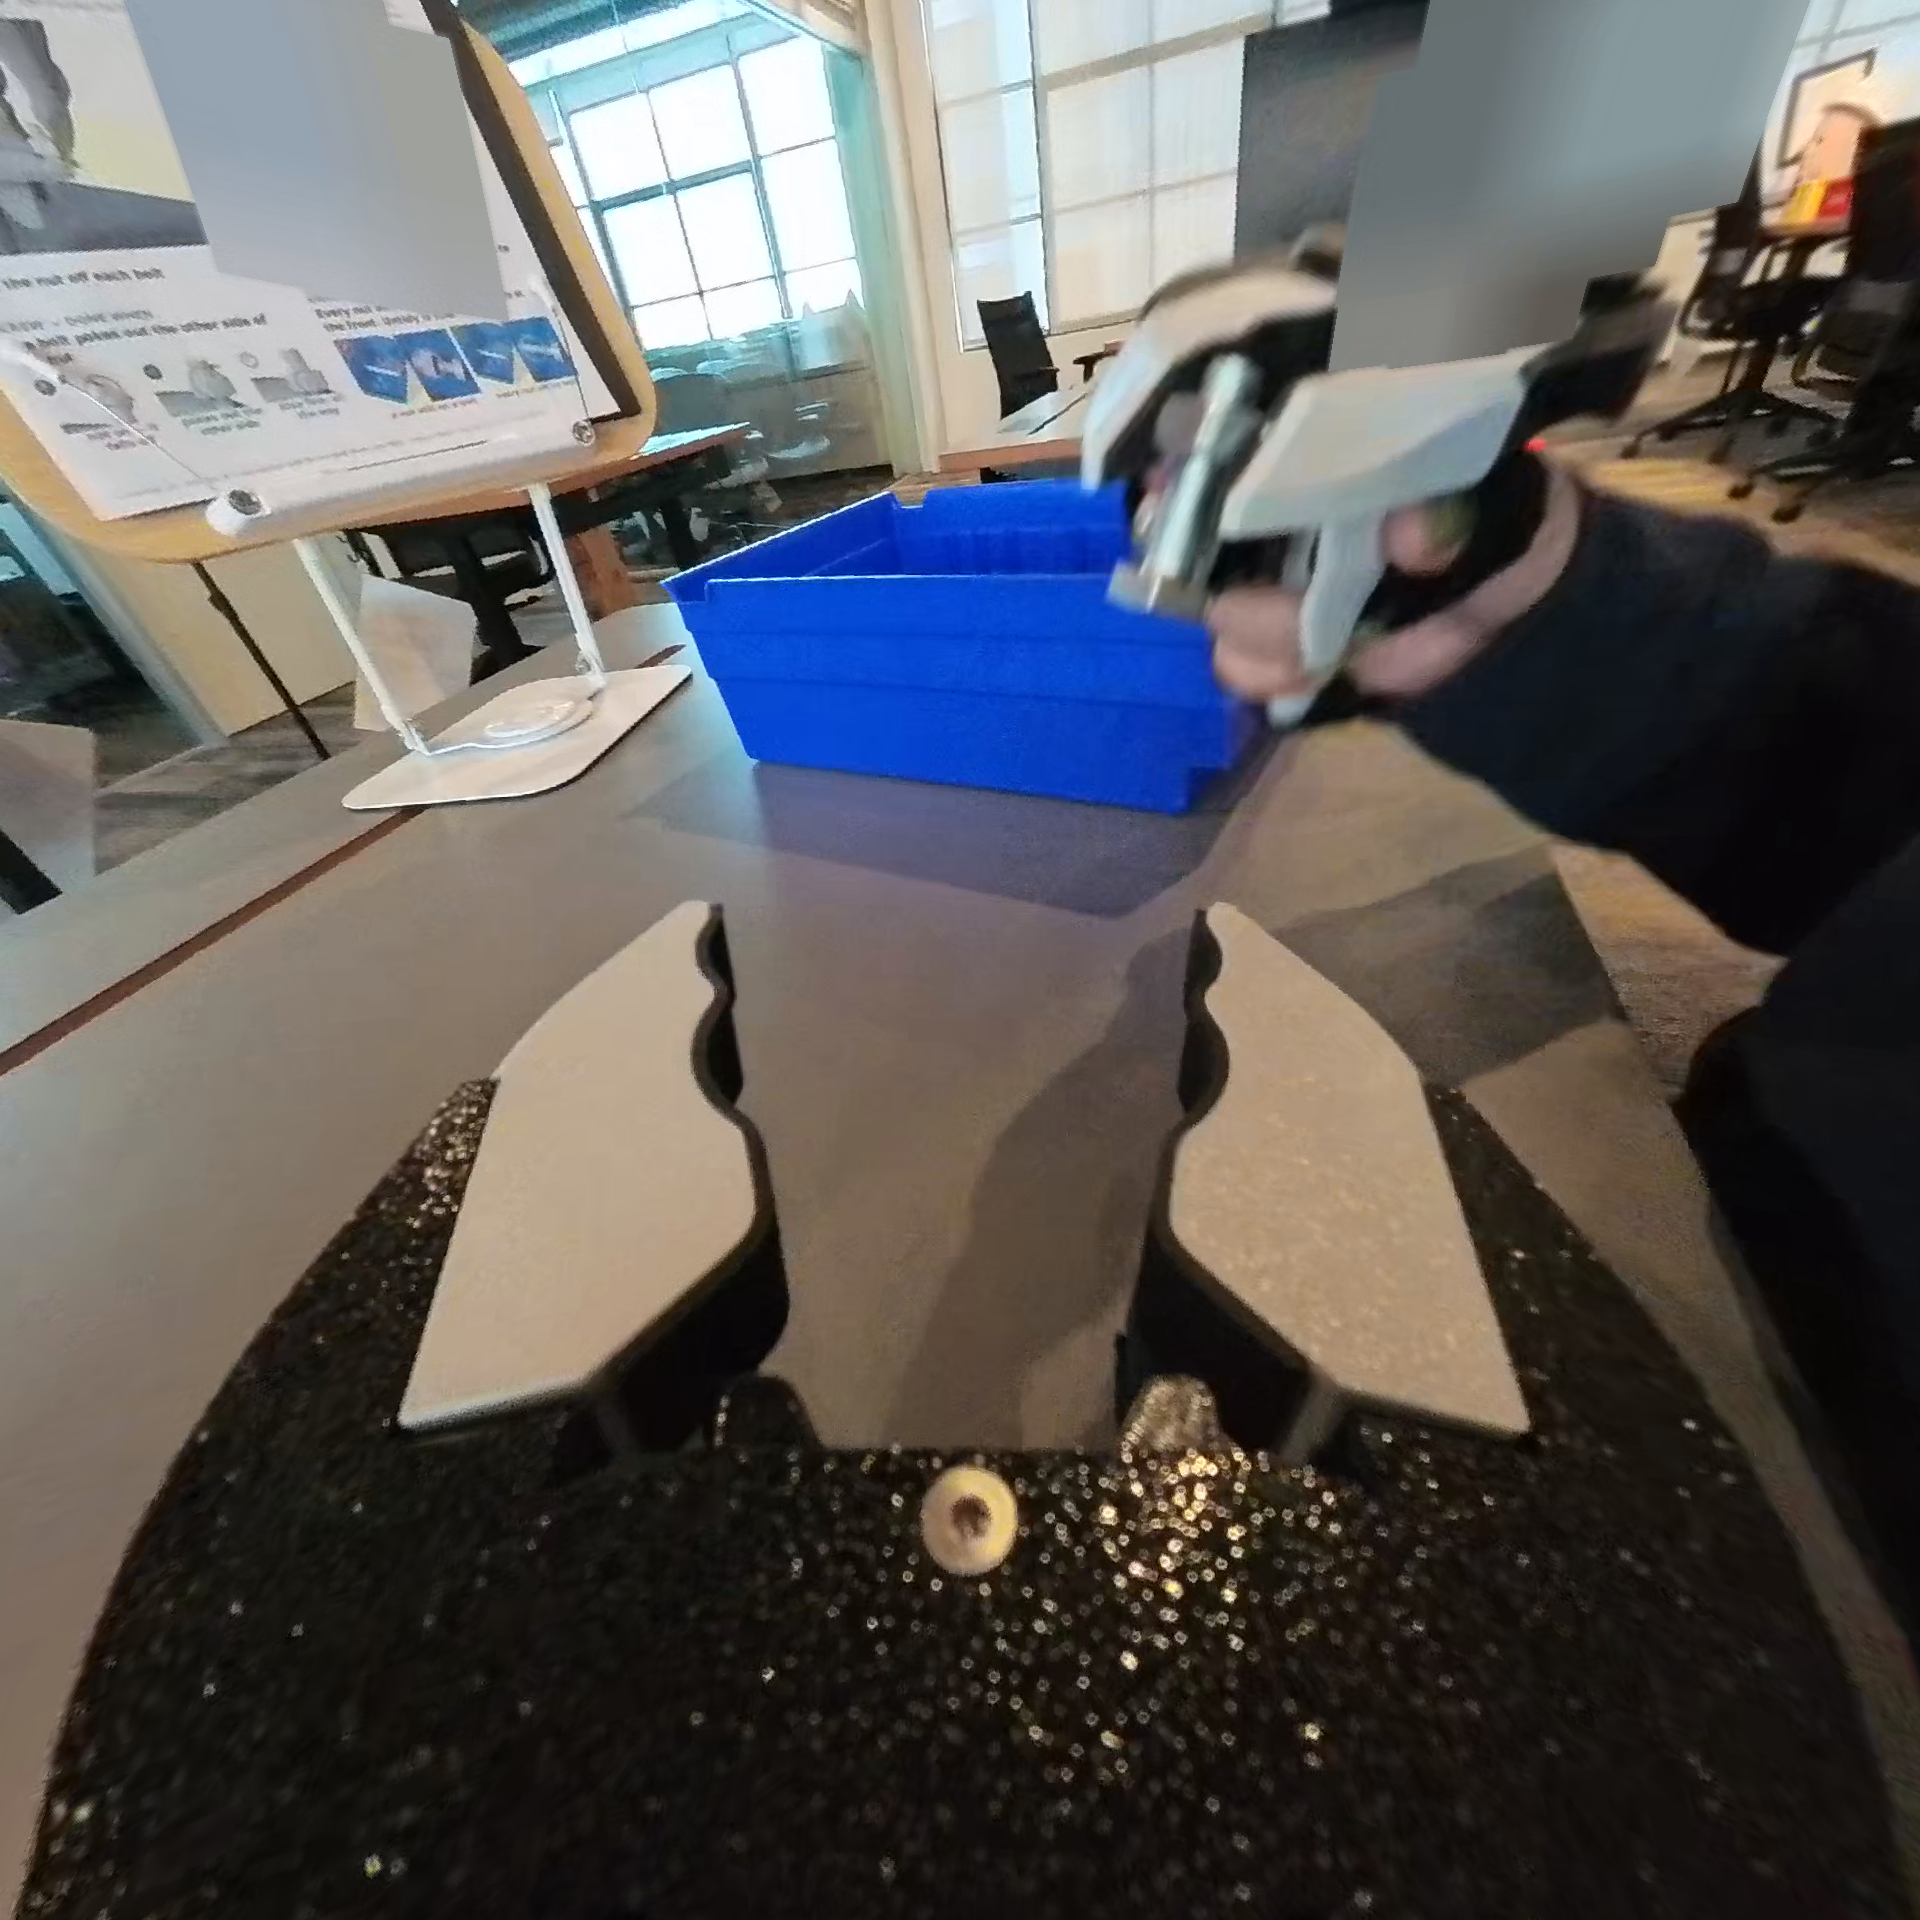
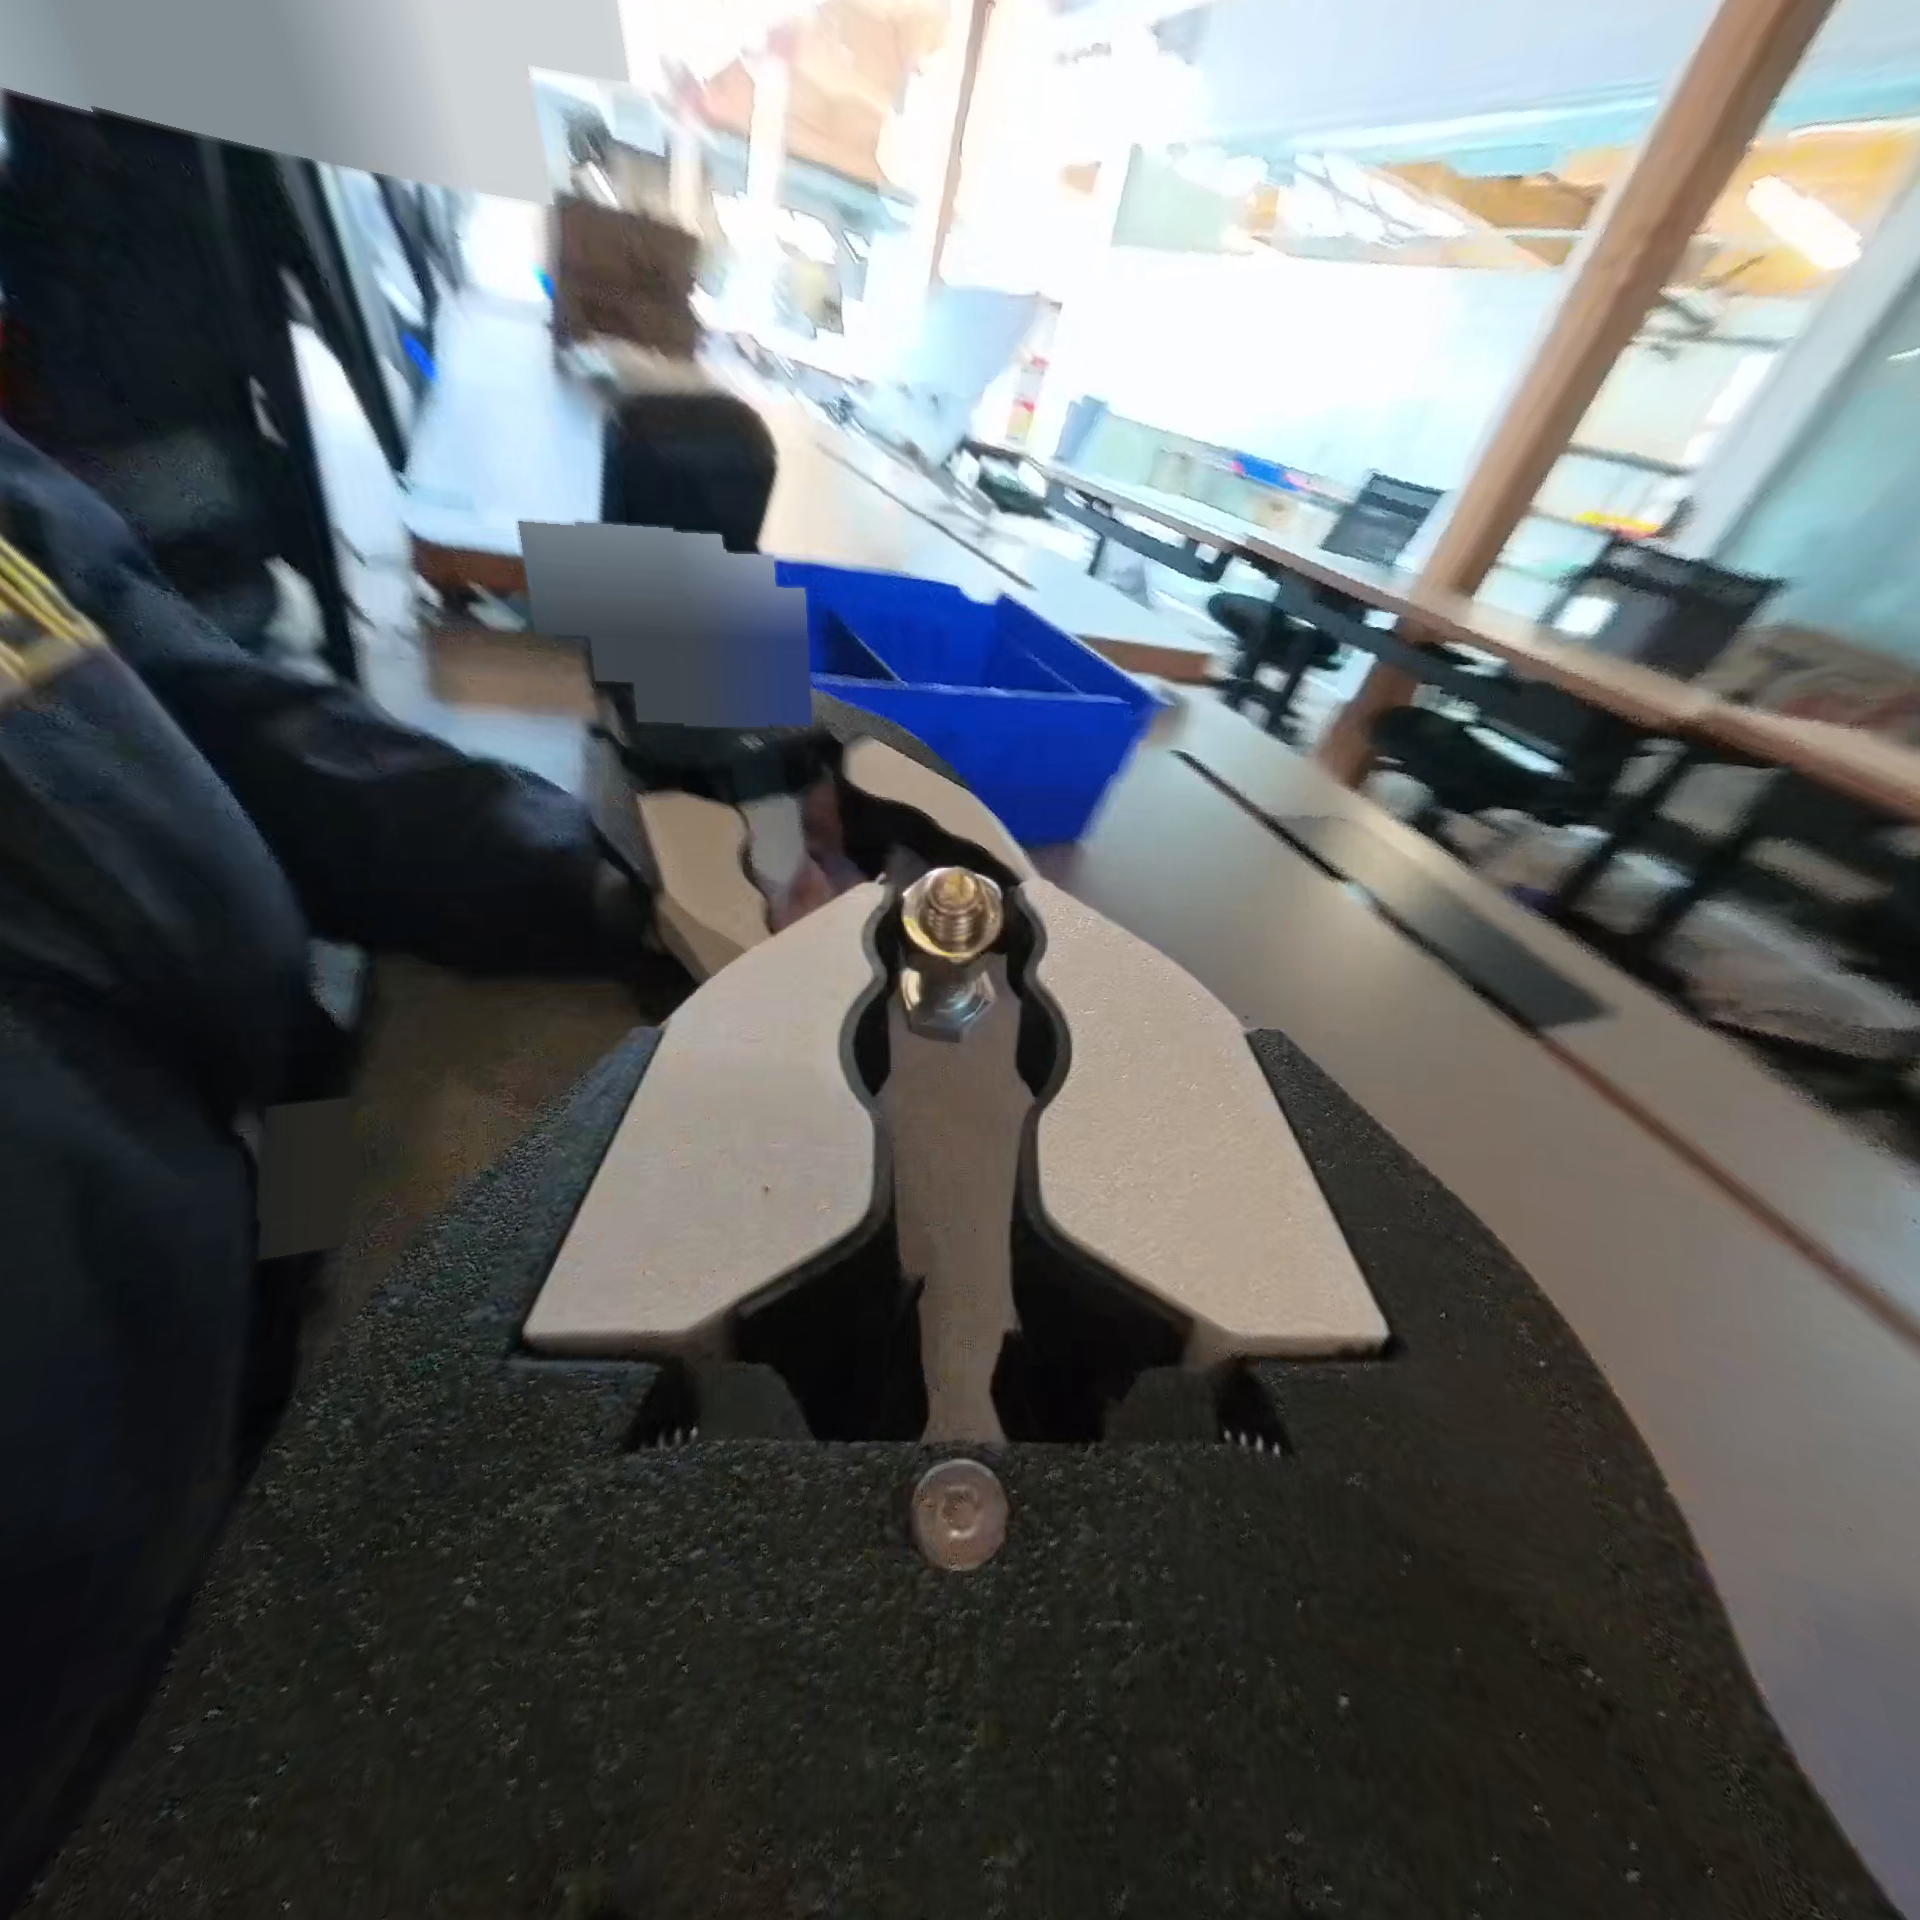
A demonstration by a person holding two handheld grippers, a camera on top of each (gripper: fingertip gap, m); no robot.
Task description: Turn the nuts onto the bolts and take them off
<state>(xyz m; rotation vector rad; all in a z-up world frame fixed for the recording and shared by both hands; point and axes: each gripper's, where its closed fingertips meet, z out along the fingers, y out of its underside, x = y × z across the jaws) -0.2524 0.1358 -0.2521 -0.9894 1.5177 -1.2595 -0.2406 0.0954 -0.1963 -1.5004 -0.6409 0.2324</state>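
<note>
1. Writing: we see one instruction board on a white stand, upper left of the left wrist view – printed text and small pictures, not transcribed.
2. Left gripper: two matte grey fingers with wavy black inner edges, jaws wide apart, nothing between them, over the smooth grey table.
3. Right gripper: jaws clamped on one bolt – shiny threaded steel with a hex head, one nut on it near the tip. In the left wrist view it is blurred, at right centre.
4. One blue plastic bin, ribbed walls, centre of the table.
</note>
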